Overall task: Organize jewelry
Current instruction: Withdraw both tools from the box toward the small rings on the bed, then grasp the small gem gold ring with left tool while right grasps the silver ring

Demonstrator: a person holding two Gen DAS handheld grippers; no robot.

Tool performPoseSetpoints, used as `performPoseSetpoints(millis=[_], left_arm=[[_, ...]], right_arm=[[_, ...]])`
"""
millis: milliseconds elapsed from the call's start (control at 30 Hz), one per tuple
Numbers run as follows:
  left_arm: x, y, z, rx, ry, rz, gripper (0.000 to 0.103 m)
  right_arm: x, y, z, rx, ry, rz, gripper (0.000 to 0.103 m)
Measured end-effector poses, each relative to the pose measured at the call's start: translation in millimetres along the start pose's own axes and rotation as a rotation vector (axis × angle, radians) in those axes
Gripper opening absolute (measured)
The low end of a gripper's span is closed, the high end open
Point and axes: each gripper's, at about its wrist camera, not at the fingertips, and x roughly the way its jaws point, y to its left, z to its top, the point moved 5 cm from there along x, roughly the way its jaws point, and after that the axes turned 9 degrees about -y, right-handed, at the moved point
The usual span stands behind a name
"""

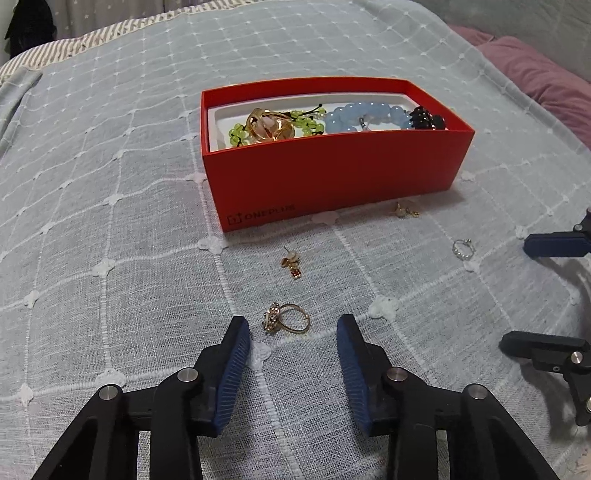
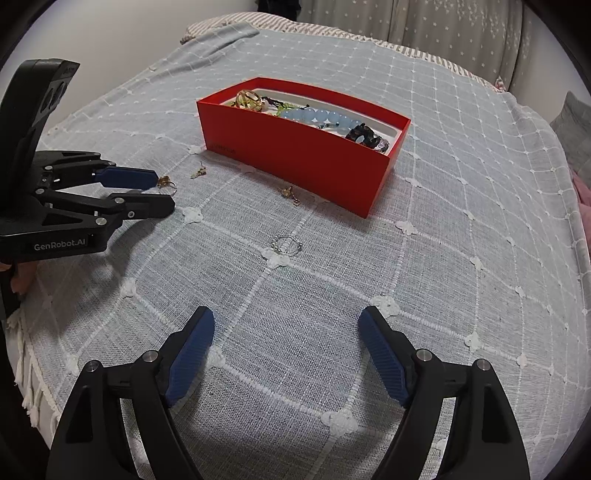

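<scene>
A red box (image 1: 332, 177) (image 2: 295, 162) sits on the bedspread and holds green beads (image 1: 236, 134), a gold bangle (image 1: 271, 125), a blue bead bracelet (image 1: 365, 116) and a black piece (image 1: 428, 118). A gold ring (image 1: 288, 318) (image 2: 166, 183) lies just ahead of my open left gripper (image 1: 293, 330) (image 2: 162, 192). An earring (image 1: 291, 263) (image 2: 198, 171) lies further on. Another earring (image 1: 404, 210) (image 2: 289, 194) lies against the box front. A pearl ring (image 1: 464, 249) (image 2: 287, 245) lies ahead of my open, empty right gripper (image 2: 286, 321) (image 1: 517, 291).
The grey-blue checked bedspread (image 2: 443, 258) covers the whole bed. A pink pillow (image 1: 535, 77) lies at the right edge. A wall and curtain (image 2: 424, 26) stand behind the bed.
</scene>
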Motion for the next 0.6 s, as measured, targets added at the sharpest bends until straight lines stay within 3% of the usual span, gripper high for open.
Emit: performPoseSetpoints(millis=[133,200,367,467,600], left_arm=[[1.6,-1.7,1.6,0.01,-0.002,0.0,0.038],[2.0,-3.0,2.1,0.016,-0.002,-0.009,0.031],[4.4,-4.6,3.7,0.026,0.001,-0.005,0.029],[4.6,-4.6,4.1,0.027,0.003,-0.002,0.019],[5.1,-7.1,5.4,0.046,0.009,0.021,0.019]], right_arm=[[-0.1,-0.2,-0.2,0.001,-0.001,-0.001,0.084],[0.0,-0.7,0.1,0.002,-0.001,-0.002,0.085],[1.8,-0.8,1.6,0.005,-0.002,-0.006,0.086],[2.4,-0.3,2.4,0.006,-0.003,-0.008,0.086],[3.1,-0.8,4.3,0.014,-0.009,-0.006,0.086]])
